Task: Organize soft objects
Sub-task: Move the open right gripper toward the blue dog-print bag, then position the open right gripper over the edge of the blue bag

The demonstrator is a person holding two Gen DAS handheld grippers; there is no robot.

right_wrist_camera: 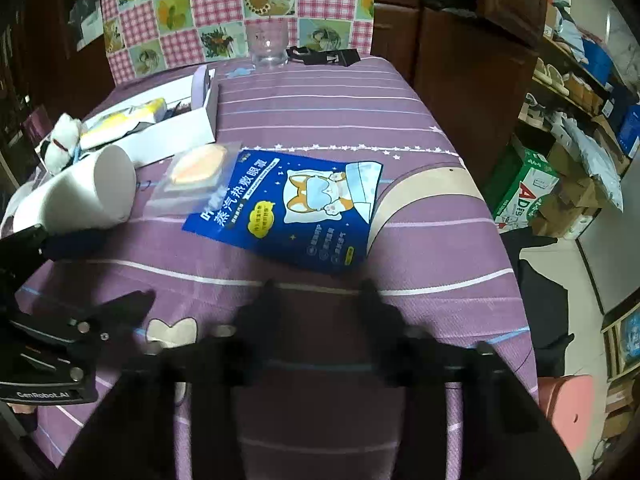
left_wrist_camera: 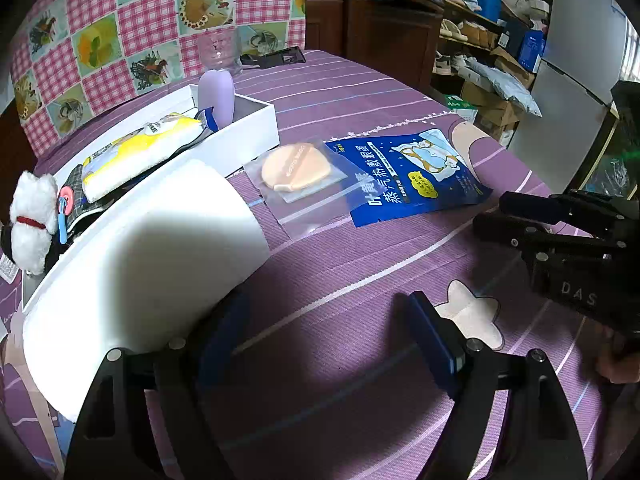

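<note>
the tabletop (right_wrist_camera: 420, 240), under its purple striped cloth, fills the middle of both views, and the sorting seems to run toward its left side. the white box (left_wrist_camera: 256, 128) in the upper left of the left wrist view is, by my reading, where the soft things are being gathered: a yellow and white packet (left_wrist_camera: 140, 160) already lies in it, a lilac soft piece (left_wrist_camera: 218, 98) stands at its far end, and a white plush toy (left_wrist_camera: 32, 220) sits at its near end, at the left edge of the frame.

a white foam roll (left_wrist_camera: 140, 264) lies on its side in front of the box, just left of the left gripper (left_wrist_camera: 332, 344). its left finger sits against or just beside the roll, the fingers stand wide apart, and only cloth shows between them, so nothing is grasped.

the blue eye-mask pouch (right_wrist_camera: 288, 208) lies flat in the centre of the right wrist view, still outside the box, overlapping the clear bag with the orange puff (right_wrist_camera: 198, 170) at centre left. the pouch lies ahead of the right gripper (right_wrist_camera: 320, 292), near its tips but apart. those fingers are blurred, partly drawn in, with nothing between them.
</note>
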